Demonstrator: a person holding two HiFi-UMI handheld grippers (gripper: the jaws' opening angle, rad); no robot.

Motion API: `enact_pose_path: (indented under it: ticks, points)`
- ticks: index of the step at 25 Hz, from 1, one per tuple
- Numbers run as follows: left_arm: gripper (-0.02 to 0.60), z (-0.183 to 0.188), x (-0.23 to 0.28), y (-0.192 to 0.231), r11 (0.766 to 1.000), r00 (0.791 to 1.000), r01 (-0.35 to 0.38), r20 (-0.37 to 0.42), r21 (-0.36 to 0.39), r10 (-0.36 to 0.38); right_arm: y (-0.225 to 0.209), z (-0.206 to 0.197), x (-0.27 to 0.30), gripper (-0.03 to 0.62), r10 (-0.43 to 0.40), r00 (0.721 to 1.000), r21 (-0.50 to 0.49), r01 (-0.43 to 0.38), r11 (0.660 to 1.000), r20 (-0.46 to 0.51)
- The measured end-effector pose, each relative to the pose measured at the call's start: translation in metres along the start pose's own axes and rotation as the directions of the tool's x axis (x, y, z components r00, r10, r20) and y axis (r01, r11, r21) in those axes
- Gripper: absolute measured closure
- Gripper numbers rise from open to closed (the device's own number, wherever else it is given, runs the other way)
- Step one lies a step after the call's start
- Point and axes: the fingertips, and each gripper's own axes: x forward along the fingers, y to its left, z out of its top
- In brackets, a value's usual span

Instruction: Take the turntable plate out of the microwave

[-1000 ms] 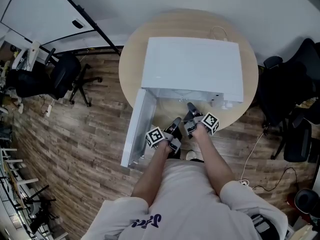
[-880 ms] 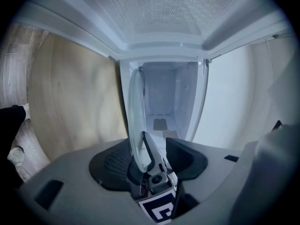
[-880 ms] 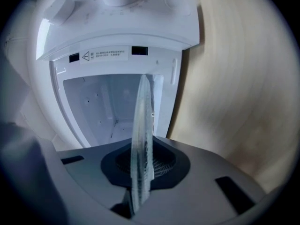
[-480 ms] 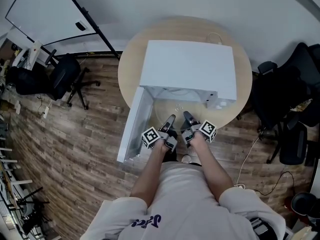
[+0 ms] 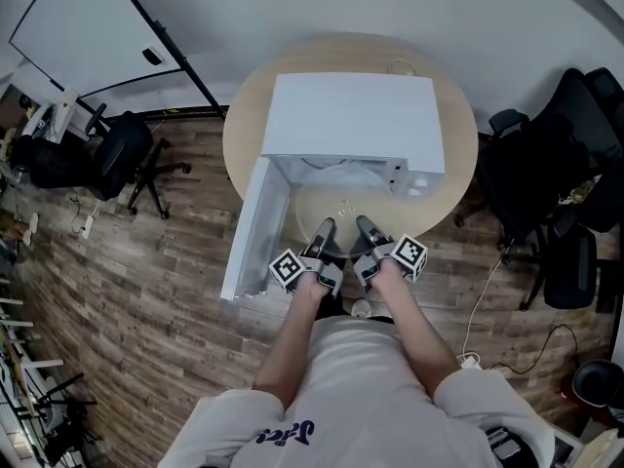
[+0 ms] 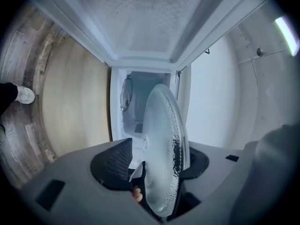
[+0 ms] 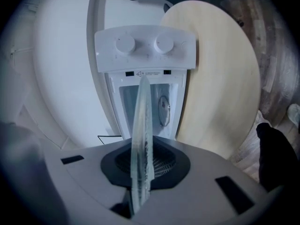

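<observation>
The clear glass turntable plate (image 5: pixel 343 213) hangs just outside the white microwave (image 5: pixel 351 120), in front of its open cavity. My right gripper (image 5: pixel 363 232) is shut on the plate's near rim. In the right gripper view the plate (image 7: pixel 140 135) stands edge-on between the pads of the right gripper (image 7: pixel 143 172). My left gripper (image 5: pixel 322 234) is beside it, on the left. The left gripper view shows the plate (image 6: pixel 161 139) standing between the left gripper's (image 6: pixel 157 165) wide-spread jaws, with a gap at the left pad. The microwave door (image 5: pixel 249 237) hangs open to the left.
The microwave stands on a round wooden table (image 5: pixel 458 169); its two-knob panel (image 7: pixel 145 46) faces me. Black office chairs stand at left (image 5: pixel 117 154) and right (image 5: pixel 546 174) on the plank floor. A white cable (image 5: pixel 492 300) trails at the right.
Both grippers have drawn back from the microwave's mouth toward the person, and the glass plate has come out with them, in front of the cavity.
</observation>
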Motion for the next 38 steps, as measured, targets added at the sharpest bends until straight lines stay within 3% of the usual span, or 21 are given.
enact_pose_path:
  ticks: [2,3,5,11,18,26,38]
  points:
    - [0.344,-0.008,-0.003,-0.007,1.0,1.0,0.004,0.011,-0.006,-0.004,0.008,-0.001,-0.012,0.562,0.001,1.0,-0.016,-0.001,1.0,0.002]
    - [0.376,-0.013,-0.005,-0.013,1.0,1.0,0.012,0.017,-0.015,-0.012,0.011,-0.002,-0.019,0.562,-0.002,1.0,-0.024,0.002,1.0,-0.002]
    - [0.495,-0.024,-0.01,-0.025,0.999,0.999,0.029,0.033,-0.041,-0.028,0.018,-0.005,-0.033,0.562,0.009,1.0,-0.027,-0.009,1.0,-0.007]
    - [0.537,-0.038,-0.021,-0.055,1.0,0.999,-0.021,0.029,-0.006,0.021,0.045,-0.013,-0.051,0.562,0.022,1.0,-0.048,-0.023,0.999,-0.017]
    - [0.545,-0.051,-0.028,-0.085,0.997,0.997,-0.073,0.026,0.024,0.072,0.079,-0.02,-0.067,0.561,0.012,1.0,-0.045,-0.013,0.999,-0.025]
    - [0.545,-0.059,-0.02,-0.121,0.999,1.0,-0.009,0.001,0.043,0.009,0.113,-0.018,-0.072,0.562,0.048,0.998,-0.108,-0.051,0.993,-0.035]
    - [0.543,-0.059,-0.021,-0.13,0.999,0.998,0.052,0.035,-0.01,-0.052,0.121,-0.019,-0.073,0.562,0.069,0.997,-0.127,-0.074,0.989,-0.042]
